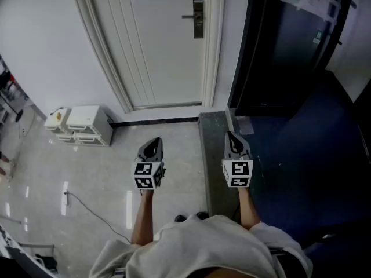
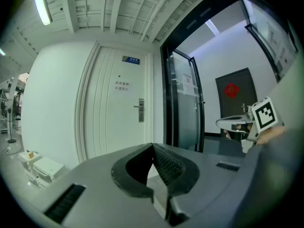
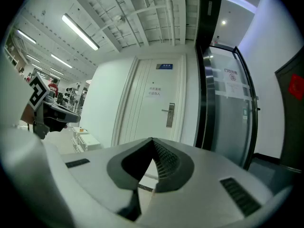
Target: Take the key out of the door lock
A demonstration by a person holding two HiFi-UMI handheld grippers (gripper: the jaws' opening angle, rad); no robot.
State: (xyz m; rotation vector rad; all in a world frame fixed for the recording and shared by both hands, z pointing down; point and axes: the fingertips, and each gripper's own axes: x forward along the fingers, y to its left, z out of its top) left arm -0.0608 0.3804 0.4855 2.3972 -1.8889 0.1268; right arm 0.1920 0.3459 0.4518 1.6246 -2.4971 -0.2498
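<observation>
Left gripper (image 1: pixel 153 141) and right gripper (image 1: pixel 231 135) closed on nothing, well short of the door lock (image 1: pixel 198 17)

The person stands back from the white door (image 1: pixel 162 51), so the lock plate with its lever handle is well apart from both tools, on the door's right edge. Whether a key sits in it is too small to tell from here. The 2 grippers are held side by side ahead of the body, pointed toward the door, each with its jaws meeting tip to tip and nothing between them. I judge this a carrying pose for the approach, not a grasp. The task looks not yet begun; the next move calls for closing in on the lock and opening 1 gripper. White boxes (image 1: pixel 81 125) sit on the floor left of the door, off the path.
</observation>
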